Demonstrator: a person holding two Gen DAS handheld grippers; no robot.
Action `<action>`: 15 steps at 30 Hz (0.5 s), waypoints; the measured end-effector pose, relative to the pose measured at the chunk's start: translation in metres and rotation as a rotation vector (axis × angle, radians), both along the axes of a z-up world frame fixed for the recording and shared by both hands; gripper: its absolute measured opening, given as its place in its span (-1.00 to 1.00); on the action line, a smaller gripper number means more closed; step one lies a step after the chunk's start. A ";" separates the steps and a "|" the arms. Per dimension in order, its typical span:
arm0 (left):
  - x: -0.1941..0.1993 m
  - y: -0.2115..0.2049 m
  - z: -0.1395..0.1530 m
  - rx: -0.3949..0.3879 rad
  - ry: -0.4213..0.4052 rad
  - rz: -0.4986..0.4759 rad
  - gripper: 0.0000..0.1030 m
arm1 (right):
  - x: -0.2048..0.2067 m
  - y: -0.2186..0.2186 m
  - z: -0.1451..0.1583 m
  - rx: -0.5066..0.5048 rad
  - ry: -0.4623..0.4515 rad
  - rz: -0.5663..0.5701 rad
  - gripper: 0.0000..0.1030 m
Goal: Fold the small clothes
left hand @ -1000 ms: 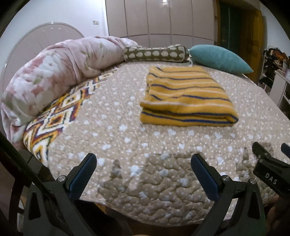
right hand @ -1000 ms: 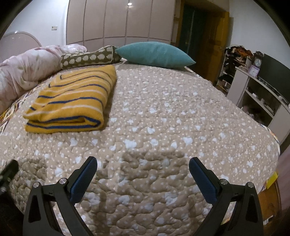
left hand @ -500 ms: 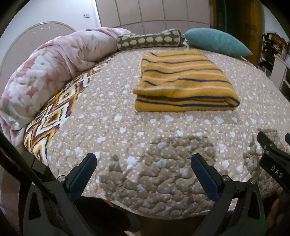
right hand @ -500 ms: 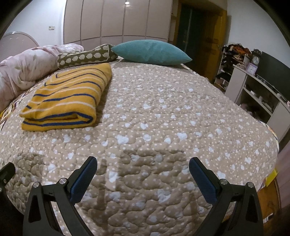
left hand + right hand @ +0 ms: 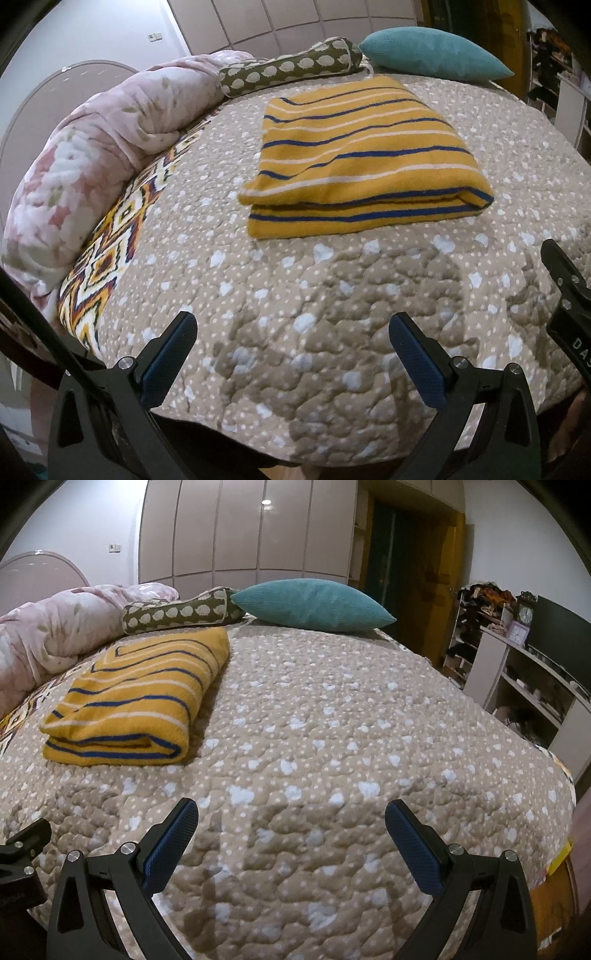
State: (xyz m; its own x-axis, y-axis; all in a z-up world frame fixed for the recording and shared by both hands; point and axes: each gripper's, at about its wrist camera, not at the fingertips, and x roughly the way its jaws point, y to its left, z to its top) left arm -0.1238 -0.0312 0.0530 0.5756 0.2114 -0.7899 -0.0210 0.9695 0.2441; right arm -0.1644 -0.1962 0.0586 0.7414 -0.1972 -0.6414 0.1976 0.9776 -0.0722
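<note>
Both wrist cameras have drawn nearer to the folded yellow striped garment (image 5: 364,162) over the past second, so it now fills more of the left view and sits larger in the right. It lies folded flat in layers on the beige quilted bedspread (image 5: 332,295), toward the head of the bed, its folded edge facing the cameras. Left gripper (image 5: 291,350) hovers above the near part of the bedspread with its blue-padded fingers spread wide, grasping nothing and well short of the garment. Right gripper (image 5: 288,834) is likewise spread wide and empty above the quilt, with the garment lying off to its left (image 5: 136,698). Part of the right gripper's black body shows at the right edge of the left view. Beyond the garment rest a teal pillow (image 5: 432,53) and an olive patterned bolster (image 5: 291,68), with a pink floral duvet (image 5: 92,155) bunched along the bed's left side.
</note>
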 end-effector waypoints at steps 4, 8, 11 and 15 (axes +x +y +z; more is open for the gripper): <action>0.006 -0.005 0.004 0.005 -0.007 0.007 1.00 | 0.004 -0.011 -0.002 0.024 0.015 0.001 0.99; 0.011 -0.007 0.004 -0.001 -0.003 0.021 1.00 | 0.007 -0.018 -0.008 0.036 0.045 0.014 0.99; 0.013 -0.007 0.004 -0.010 0.006 0.035 1.00 | 0.007 -0.021 -0.011 0.044 0.057 0.024 0.99; 0.012 -0.005 0.004 -0.021 0.016 0.054 1.00 | 0.006 -0.021 -0.010 0.045 0.059 0.045 0.99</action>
State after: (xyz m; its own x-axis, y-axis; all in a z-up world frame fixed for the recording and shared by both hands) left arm -0.1120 -0.0361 0.0566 0.5508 0.2251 -0.8038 -0.0696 0.9720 0.2245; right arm -0.1586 -0.2170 0.0491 0.7093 -0.1347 -0.6920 0.1503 0.9879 -0.0382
